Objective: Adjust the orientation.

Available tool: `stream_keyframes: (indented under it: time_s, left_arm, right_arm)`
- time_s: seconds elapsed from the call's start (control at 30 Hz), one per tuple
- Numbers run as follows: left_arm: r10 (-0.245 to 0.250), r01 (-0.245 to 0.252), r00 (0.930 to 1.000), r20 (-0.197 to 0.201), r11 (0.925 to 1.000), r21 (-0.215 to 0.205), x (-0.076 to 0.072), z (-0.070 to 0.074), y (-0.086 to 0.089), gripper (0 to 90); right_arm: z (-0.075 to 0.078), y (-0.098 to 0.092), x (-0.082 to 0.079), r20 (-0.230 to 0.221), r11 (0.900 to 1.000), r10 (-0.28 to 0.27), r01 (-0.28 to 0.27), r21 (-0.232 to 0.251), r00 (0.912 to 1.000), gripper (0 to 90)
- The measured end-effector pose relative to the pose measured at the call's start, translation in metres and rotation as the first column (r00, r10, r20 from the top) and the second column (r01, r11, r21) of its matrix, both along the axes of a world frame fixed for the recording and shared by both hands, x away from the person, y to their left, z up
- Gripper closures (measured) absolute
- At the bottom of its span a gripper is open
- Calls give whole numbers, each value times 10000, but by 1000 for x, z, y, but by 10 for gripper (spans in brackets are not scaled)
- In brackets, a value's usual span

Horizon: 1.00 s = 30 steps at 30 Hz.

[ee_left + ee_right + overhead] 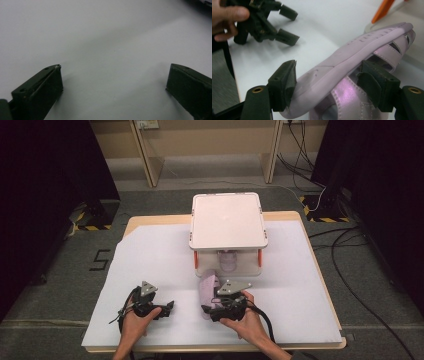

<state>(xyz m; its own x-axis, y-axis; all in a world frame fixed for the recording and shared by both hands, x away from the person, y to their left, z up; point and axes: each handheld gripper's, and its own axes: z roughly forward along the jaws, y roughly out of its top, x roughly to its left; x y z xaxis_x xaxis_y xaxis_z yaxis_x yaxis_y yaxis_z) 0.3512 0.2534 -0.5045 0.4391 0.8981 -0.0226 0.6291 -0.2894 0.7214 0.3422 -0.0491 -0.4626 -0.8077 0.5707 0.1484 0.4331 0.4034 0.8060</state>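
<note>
A lilac sandal [208, 289] lies on its side on the white sheet just in front of the rack, sole turned to the left. My right gripper [206, 312] has a jaw on each side of it. In the right gripper view one pad sits against the sole edge and the other against the shiny strap of the sandal [352, 62], so the gripper [329, 82] is shut on it. A second lilac sandal [228, 261] stands on the rack's lower level. My left gripper [169, 308] rests open on the sheet to the left, nothing between its fingers [113, 80].
A white two-level rack [228, 220] with orange posts [383, 10] stands at the middle back of the table. White paper [150, 255] covers the tabletop. The left gripper [287, 25] and its hand lie close by the sandal's toe end. Cables run over the floor at right.
</note>
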Motion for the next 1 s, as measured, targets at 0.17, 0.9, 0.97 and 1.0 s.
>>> stream_keyframes:
  time_s: [0.17,0.9,0.97,1.0]
  left_arm:
    - [-14,14,10000,5,10000,-1,0,0,0,0]
    - [302,-281,9978,592,9990,-359,-6,7,15,156]
    - [366,-344,9976,581,9987,-385,-7,7,16,157]
    - [412,-387,9972,627,9984,-417,-7,8,17,157]
  right_arm:
    - [1,14,-8,814,9972,561,-517,-548,9951,311]
    - [5,59,-10,1004,9669,2518,-2459,-675,9625,434]
    - [3,66,-9,789,9629,2654,-2600,-724,9609,438]
    - [2,72,-10,755,9585,2763,-2690,-939,9581,438]
